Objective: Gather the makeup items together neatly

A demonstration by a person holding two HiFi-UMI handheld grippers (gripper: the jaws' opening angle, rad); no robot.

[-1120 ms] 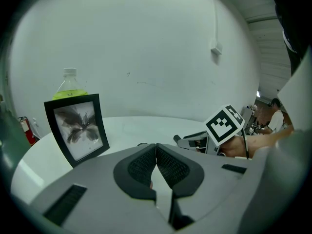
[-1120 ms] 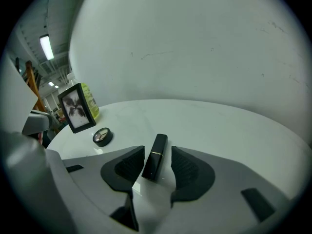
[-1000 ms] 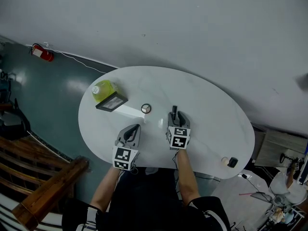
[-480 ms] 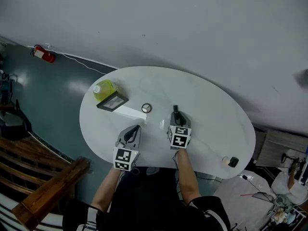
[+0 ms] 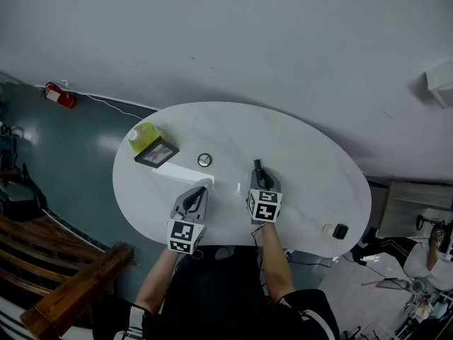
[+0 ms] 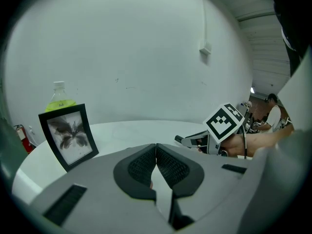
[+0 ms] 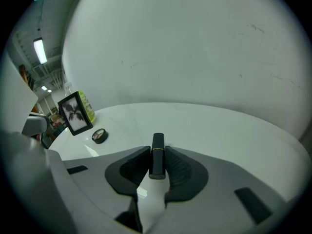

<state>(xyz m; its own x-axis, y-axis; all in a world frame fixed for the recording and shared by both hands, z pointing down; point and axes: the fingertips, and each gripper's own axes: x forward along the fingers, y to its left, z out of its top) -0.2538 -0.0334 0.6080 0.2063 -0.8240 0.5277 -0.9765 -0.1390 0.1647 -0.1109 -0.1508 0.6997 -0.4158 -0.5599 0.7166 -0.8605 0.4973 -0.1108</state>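
Compact (image 5: 204, 160): the small round dark-rimmed compact lies on the white oval desk (image 5: 304, 161), near the black-framed picture (image 5: 156, 153); treat it as your gathering spot.
Left tool (image 6: 155, 149): jaws together, empty; keep it clear.
Right tool (image 7: 157, 152): jaws have just been closing and now clamp the black gold-banded lipstick tube (image 7: 157, 161); set it gently just beside the compact.

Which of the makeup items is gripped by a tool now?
The black lipstick tube: the right tool has just closed its jaws on it. The round compact and the small black item at the table edge lie free.
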